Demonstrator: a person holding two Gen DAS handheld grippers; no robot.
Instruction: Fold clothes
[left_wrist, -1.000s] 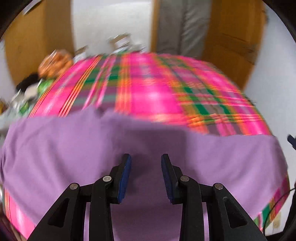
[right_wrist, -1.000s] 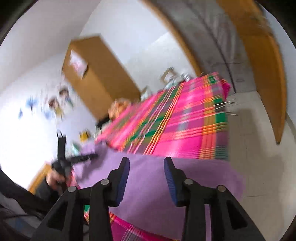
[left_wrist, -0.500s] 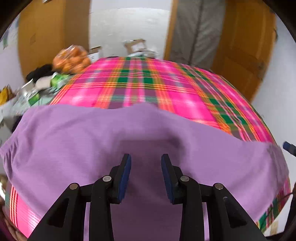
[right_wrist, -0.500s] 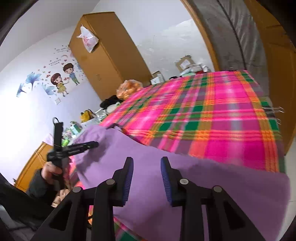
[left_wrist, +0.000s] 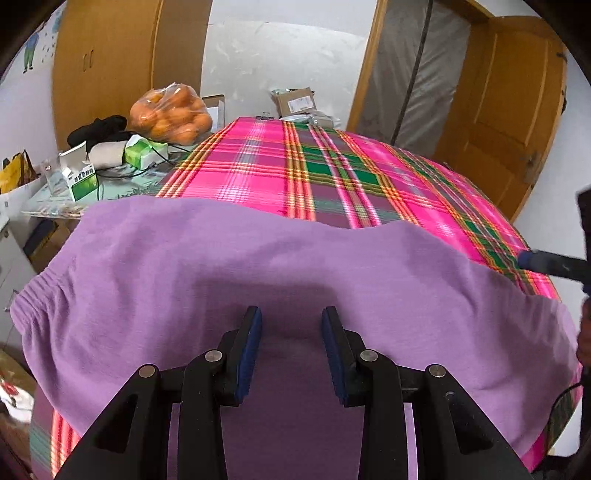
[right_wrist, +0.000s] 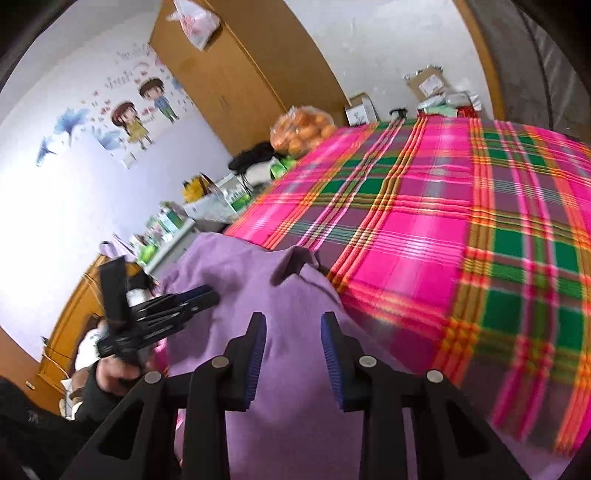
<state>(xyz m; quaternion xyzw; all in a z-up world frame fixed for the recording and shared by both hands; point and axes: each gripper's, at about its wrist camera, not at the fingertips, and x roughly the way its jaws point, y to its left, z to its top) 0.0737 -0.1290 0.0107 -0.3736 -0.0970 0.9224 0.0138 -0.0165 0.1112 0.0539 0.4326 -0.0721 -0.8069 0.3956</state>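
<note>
Soft, light purple garment (left_wrist: 295, 280) draped over plaid table's (left_wrist: 332, 170) near edge; best pinched at ribbed left hem; both jaws parted, empty.

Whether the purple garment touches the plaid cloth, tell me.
Touching. Left wrist view: the purple garment lies spread directly on the plaid cloth, with no gap at its edge.

**Purple top shifting around on the bed**

Got bunched up since a second ago: purple garment (left_wrist: 280, 266) now with a wavy far edge instead of a fairly straight one, and a little flap (right_wrist: 295, 260) poking up in the right wrist view. Right gripper (right_wrist: 293, 345) swung round toward the plaid bedspread (right_wrist: 461, 229). Left gripper (right_wrist: 192, 297) now reaching over the cloth, further in than before.
</note>
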